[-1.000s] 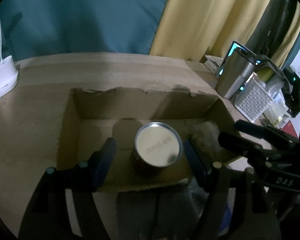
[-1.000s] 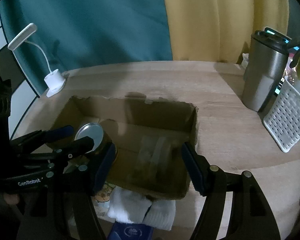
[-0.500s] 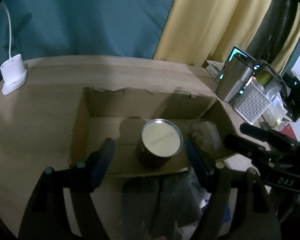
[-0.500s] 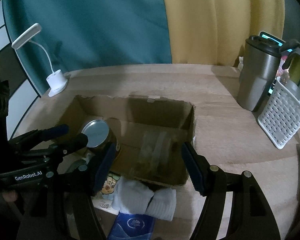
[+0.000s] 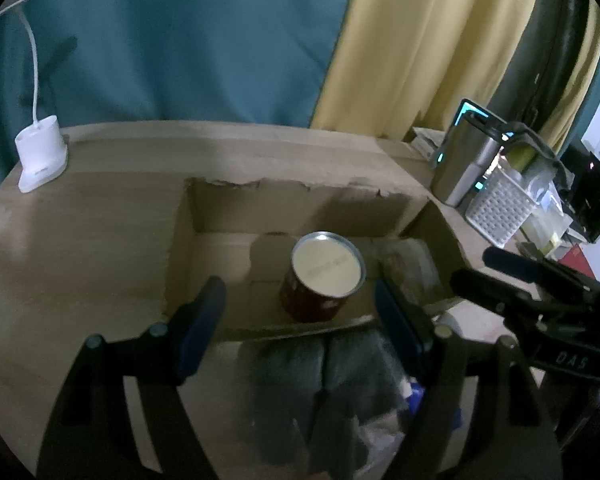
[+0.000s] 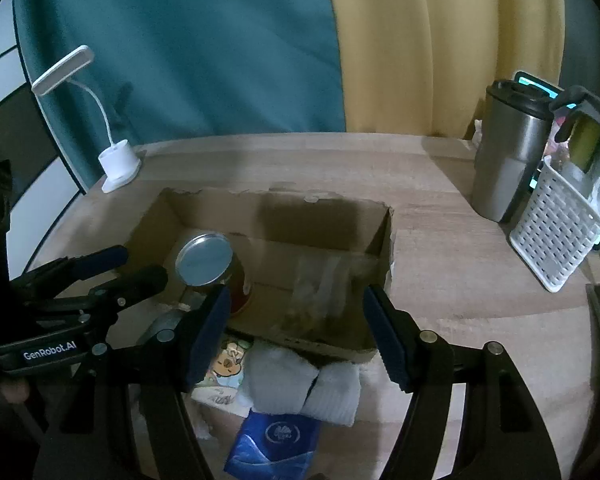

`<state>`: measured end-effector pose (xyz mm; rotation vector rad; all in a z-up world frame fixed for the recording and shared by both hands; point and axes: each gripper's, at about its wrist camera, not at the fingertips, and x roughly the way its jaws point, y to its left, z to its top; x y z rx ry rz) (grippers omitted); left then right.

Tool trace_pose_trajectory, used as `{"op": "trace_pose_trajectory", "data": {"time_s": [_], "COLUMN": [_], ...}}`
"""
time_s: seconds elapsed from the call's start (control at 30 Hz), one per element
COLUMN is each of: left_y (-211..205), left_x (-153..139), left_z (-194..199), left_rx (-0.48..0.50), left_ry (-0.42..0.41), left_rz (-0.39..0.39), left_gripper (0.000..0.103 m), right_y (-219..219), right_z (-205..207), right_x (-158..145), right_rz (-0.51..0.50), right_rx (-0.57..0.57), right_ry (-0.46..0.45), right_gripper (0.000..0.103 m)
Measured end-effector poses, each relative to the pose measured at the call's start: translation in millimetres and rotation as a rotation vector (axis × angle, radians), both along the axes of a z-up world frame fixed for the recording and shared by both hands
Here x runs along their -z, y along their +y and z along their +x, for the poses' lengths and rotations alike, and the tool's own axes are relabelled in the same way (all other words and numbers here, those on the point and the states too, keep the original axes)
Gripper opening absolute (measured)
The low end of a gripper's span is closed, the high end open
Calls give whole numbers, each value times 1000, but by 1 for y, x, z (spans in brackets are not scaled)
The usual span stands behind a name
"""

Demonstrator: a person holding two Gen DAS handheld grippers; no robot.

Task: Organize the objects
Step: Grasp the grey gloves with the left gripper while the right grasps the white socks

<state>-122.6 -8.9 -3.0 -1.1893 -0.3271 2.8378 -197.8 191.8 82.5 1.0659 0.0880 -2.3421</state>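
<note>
Risks first. Can (image 5: 326, 276) stands upright in the box (image 5: 300, 204), near its front wall; left gripper (image 5: 300, 312) has let it go, jaws opening, pads clear of it on both sides, nothing pinched. Can sits close to the inner pad line, so a sideways drift while backing off could clip the rim and tip it, likely onto the clear bag (image 6: 320, 284) lying in the box's right half. Box front wall is low and torn; a dragged finger could catch it and shift the whole box.

Right gripper (image 6: 296, 324) is spread, empty, hovering over the box's front edge. Both grippers work the same narrow strip, so a crossing move risks a finger-to-finger knock.

Still outside the box, by my read of the task: folded white cloth (image 6: 304, 380), blue pack (image 6: 272, 444), cartoon-print packet (image 6: 224, 364), all tight against the front wall. Cloth is soft; a shallow pinch may peel off one fold only.

View differences:
- Right wrist view shows the blue pack's logo, the cartoon packet, the lamp (image 6: 116, 160) head, and the left gripper from the side.
- Left wrist view shows the can's pale lid head-on and its clearance from both pads; the cloth there is dark and blurred, and the packet isn't seen.
- Tumbler (image 6: 508, 152) and white basket (image 6: 556, 232) appear in both, well apart from the box.
</note>
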Motion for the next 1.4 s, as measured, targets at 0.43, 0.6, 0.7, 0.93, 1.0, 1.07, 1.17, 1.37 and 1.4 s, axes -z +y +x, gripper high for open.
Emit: {"op": "trace_pose_trajectory", "data": {"time_s": [0.43, 0.6, 0.7, 0.93, 1.0, 1.07, 1.17, 1.37, 1.4], "left_y": [-2, -2, -2, -1, -1, -2, -1, 1, 1], "left_x": [0, 1, 2, 6, 8, 9, 12, 22, 23], "left_z": [18, 24, 27, 33, 35, 36, 38, 38, 39], "left_rx": [-2, -2, -1, 2, 2, 1, 1, 16, 17], "left_ry": [6, 2, 0, -10, -13, -16, -23, -50, -53], "left_rz": [3, 2, 2, 0, 0, 1, 2, 18, 20], "left_gripper": [79, 79, 79, 79, 79, 79, 79, 79, 79], "right_y": [4, 4, 6, 8, 9, 10, 11, 13, 14], "right_z": [15, 18, 21, 28, 30, 31, 32, 35, 35], "right_x": [-3, -3, -1, 5, 7, 9, 12, 17, 18], "right_rz": [4, 5, 6, 8, 10, 10, 12, 16, 17], "right_rx": [5, 7, 8, 13, 12, 13, 14, 18, 20], "right_ry": [8, 7, 5, -4, -7, -10, -14, -25, -27], "right_gripper": [72, 72, 72, 72, 72, 72, 72, 72, 72]}}
